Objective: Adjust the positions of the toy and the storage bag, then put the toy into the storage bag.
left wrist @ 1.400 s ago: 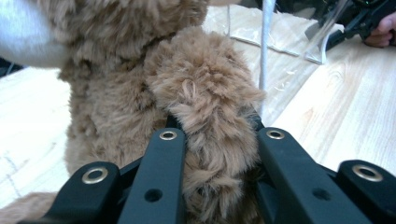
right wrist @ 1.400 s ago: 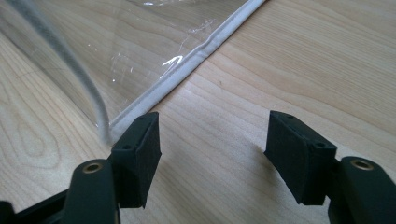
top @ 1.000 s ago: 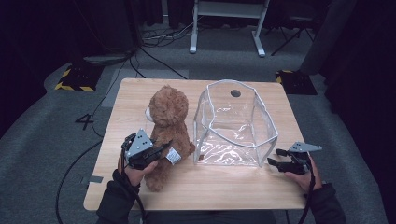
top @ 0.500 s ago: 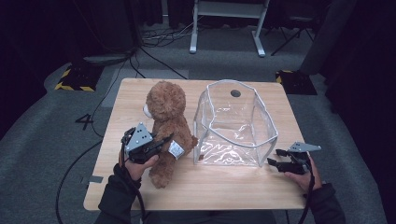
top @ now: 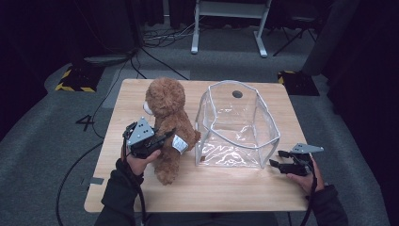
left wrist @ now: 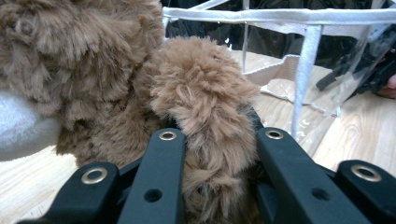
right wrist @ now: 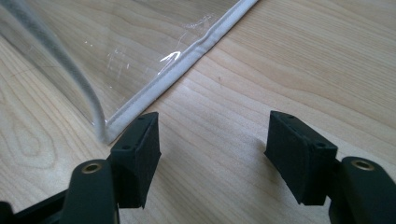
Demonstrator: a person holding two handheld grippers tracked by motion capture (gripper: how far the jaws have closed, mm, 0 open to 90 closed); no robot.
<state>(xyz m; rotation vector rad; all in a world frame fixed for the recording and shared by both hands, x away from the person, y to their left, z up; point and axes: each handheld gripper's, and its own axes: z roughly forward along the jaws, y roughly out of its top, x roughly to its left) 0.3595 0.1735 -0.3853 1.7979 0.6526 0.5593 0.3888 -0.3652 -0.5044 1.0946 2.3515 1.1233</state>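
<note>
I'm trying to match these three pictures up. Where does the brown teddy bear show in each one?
High view: the teddy bear sits left of centre on the table, beside the clear bag, with the left tongs shut on it.
Left gripper view: the bear's fur spreads across the left and middle, one limb pinched between the black jaws.
Right gripper view: the bear is not in it.
Shared landmark: the clear bag's white-edged seam, which appears in all three.

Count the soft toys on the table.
1. A brown teddy bear stands on the table's left half beside the clear bag, gripped by the left gripper. Nothing lies inside the bag.
</note>
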